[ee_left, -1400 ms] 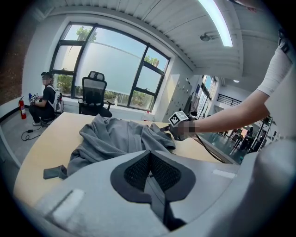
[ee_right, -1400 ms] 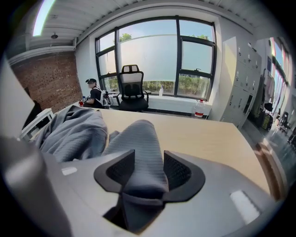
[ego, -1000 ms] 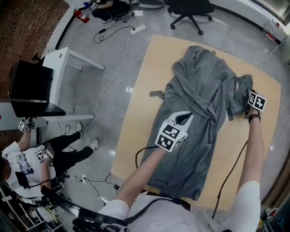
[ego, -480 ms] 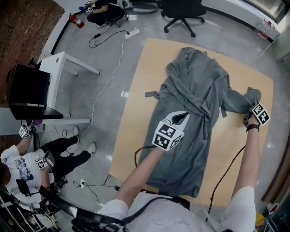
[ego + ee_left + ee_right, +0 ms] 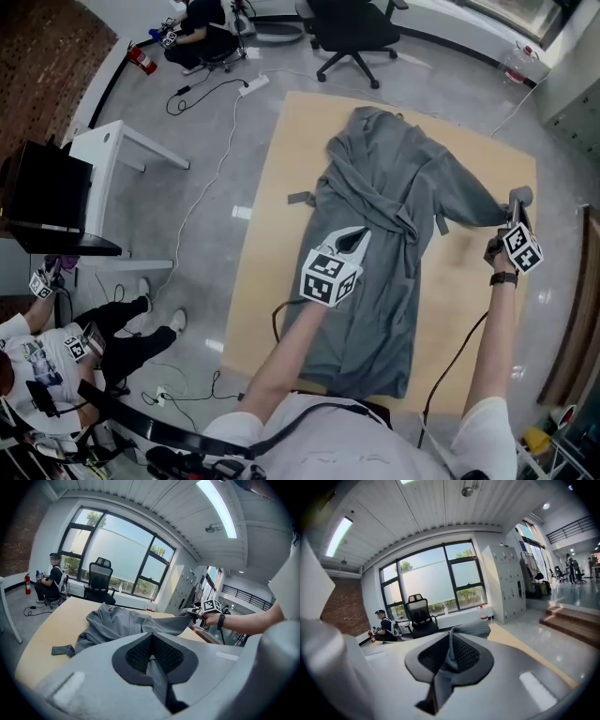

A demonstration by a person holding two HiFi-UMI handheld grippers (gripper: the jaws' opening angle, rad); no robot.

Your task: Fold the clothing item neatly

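A grey robe-like garment lies lengthwise on a wooden table. My left gripper sits over its waist and is shut on a fold of the grey cloth; in the left gripper view a strip of fabric runs between the pads. My right gripper is raised at the table's right edge. Its jaws have just been closing and are shut on the end of the sleeve, which stretches out to the right. In the right gripper view the cuff bulges beyond the shut jaws.
A loose belt end pokes out at the garment's left side. Black office chair stands beyond the table's far end. A white desk and floor cables lie to the left. One person sits at lower left.
The right gripper has carried the sleeve end up and out to the right, drawing the bunched sleeve straight. The left gripper has risen slightly with its fold of cloth.
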